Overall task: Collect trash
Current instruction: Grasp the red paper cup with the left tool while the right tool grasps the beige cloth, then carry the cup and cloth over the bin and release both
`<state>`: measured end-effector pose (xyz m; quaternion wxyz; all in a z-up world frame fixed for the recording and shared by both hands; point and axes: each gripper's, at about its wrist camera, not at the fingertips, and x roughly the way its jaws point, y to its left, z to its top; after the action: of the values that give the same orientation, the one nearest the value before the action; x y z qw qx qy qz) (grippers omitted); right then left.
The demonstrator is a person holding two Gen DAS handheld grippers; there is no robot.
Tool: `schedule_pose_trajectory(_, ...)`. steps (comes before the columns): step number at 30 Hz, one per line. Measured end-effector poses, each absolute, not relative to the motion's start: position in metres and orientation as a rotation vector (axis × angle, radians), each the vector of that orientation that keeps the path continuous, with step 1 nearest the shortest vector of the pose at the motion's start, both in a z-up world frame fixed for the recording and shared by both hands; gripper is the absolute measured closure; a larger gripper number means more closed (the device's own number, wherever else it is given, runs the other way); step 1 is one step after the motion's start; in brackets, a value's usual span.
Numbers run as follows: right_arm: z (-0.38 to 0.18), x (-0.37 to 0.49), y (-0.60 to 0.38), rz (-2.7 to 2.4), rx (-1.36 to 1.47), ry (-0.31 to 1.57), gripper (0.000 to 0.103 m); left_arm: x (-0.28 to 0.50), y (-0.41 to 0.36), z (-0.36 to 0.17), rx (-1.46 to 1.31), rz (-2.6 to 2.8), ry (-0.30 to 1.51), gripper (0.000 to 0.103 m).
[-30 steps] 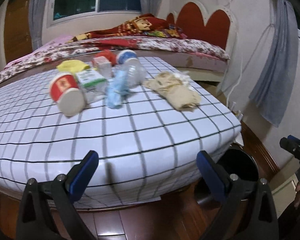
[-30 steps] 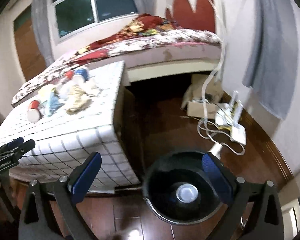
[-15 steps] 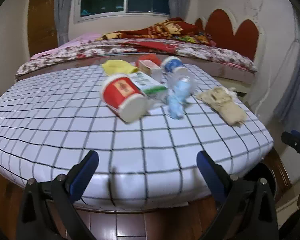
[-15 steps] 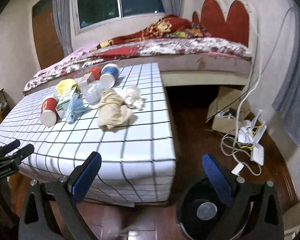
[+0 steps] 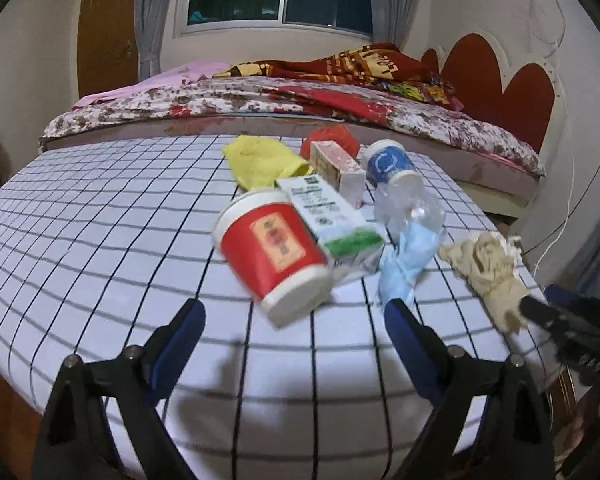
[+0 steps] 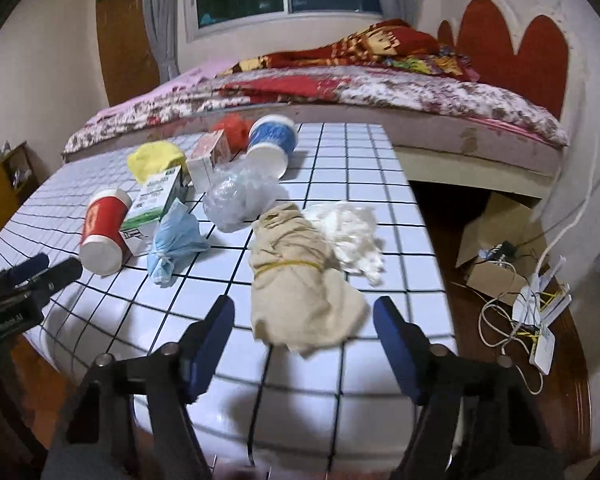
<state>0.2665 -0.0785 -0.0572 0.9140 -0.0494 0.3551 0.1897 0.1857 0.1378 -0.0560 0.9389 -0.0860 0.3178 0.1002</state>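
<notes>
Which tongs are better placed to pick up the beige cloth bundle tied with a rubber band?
Right. The right tongs are open and the beige cloth bundle lies just ahead of them. The left tongs face the red cup; the bundle lies off to their side.

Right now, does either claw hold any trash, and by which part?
Nothing is held. Left claw and right claw are both open and empty, short of the red cup and beige bundle.

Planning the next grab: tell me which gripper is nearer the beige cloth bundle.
Right. The right gripper is open just before the beige cloth bundle; the left gripper faces the red cup, farther left.
</notes>
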Motion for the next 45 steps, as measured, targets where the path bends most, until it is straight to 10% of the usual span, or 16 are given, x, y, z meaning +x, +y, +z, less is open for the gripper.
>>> schedule_pose_trajectory(13,-0.083,0.298,-0.046,0.367,-0.103,0.817,0.048,0.226,0.166,-0.08,-0.217,0.267,0.75,0.037)
schedule_pose_trajectory(19,-0.078,0.291,-0.052,0.391,-0.062,0.801,0.077,0.203,0.166,-0.078,-0.198,0.211,0.726,0.044)
schedule_pose_trajectory(45,-0.011,0.156,-0.262,0.162,0.062,0.506,0.079,0.138,0.033,-0.037,-0.035,-0.116,0.585,0.045)
